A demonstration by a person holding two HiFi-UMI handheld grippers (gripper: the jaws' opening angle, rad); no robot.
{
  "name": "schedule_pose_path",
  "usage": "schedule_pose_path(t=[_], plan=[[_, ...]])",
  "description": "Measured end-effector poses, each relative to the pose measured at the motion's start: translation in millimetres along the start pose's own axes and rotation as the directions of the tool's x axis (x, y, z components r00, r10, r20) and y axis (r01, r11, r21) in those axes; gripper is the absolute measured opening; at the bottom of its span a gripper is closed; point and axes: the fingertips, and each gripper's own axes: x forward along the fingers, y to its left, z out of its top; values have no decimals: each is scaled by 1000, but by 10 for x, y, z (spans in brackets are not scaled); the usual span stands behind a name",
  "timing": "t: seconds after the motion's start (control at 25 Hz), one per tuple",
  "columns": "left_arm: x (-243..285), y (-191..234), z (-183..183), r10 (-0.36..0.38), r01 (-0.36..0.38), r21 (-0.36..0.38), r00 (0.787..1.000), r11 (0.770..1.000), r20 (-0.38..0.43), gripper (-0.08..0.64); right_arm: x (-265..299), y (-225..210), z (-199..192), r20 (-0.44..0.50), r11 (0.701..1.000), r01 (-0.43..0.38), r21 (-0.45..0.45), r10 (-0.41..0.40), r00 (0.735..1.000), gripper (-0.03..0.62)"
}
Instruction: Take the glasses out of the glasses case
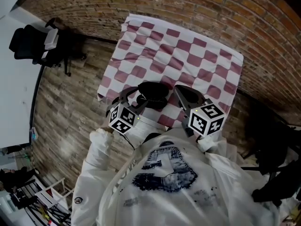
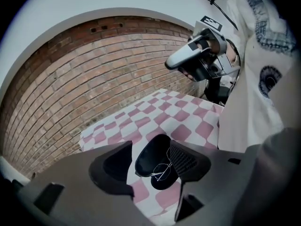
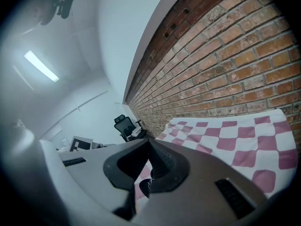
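A black glasses case [image 1: 154,94] lies open on the checked cloth near the table's front edge. In the left gripper view the case [image 2: 149,154] holds thin wire-framed glasses [image 2: 162,170] at its near end. My left gripper [image 1: 135,97] hangs over the case's left side, tilted down. Its jaws are open [image 2: 151,162] with the case below the gap, and the pads touch nothing. My right gripper [image 1: 182,91] is to the right of the case and above the cloth. Its jaws meet at the tips [image 3: 149,142], shut with nothing seen in them. It also shows raised as the right gripper [image 2: 175,63].
The red-and-white checked cloth [image 1: 188,51] covers a small table with a brick wall [image 2: 70,79] behind. A black office chair [image 1: 28,44] stands off to the far left. The person's white sleeves and jacket [image 1: 160,182] fill the near side.
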Motion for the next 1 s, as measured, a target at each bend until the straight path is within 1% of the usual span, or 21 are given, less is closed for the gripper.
schedule_pose_path(t=[0.16, 0.28, 0.4, 0.6, 0.68, 0.88, 1.0], plan=[[166, -98, -102, -78, 82, 76, 995, 994, -58, 258, 7, -40, -24, -2, 1000, 5, 15, -5, 1000, 14], [266, -177, -186, -129, 142, 136, 987, 981, -101, 255, 1, -57, -29, -2, 1000, 11, 22, -11, 1000, 14], [346, -258, -267, -171, 195, 191, 976, 962, -139, 253, -12, -76, -36, 0, 1000, 18, 24, -18, 1000, 14], [494, -343, -416, -216, 269, 284, 955, 920, -206, 251, -7, -102, -29, 6, 999, 20, 26, -20, 1000, 14], [544, -353, -458, -227, 289, 299, 948, 909, -223, 247, -3, -106, -22, 10, 999, 19, 27, -19, 1000, 14], [645, -368, -507, -252, 324, 316, 936, 892, -247, 227, 10, -141, -37, 5, 999, 23, 30, -23, 1000, 14], [696, -395, -544, -262, 348, 339, 925, 874, -274, 215, 15, -164, -45, 2, 999, 29, 33, -29, 1000, 14]])
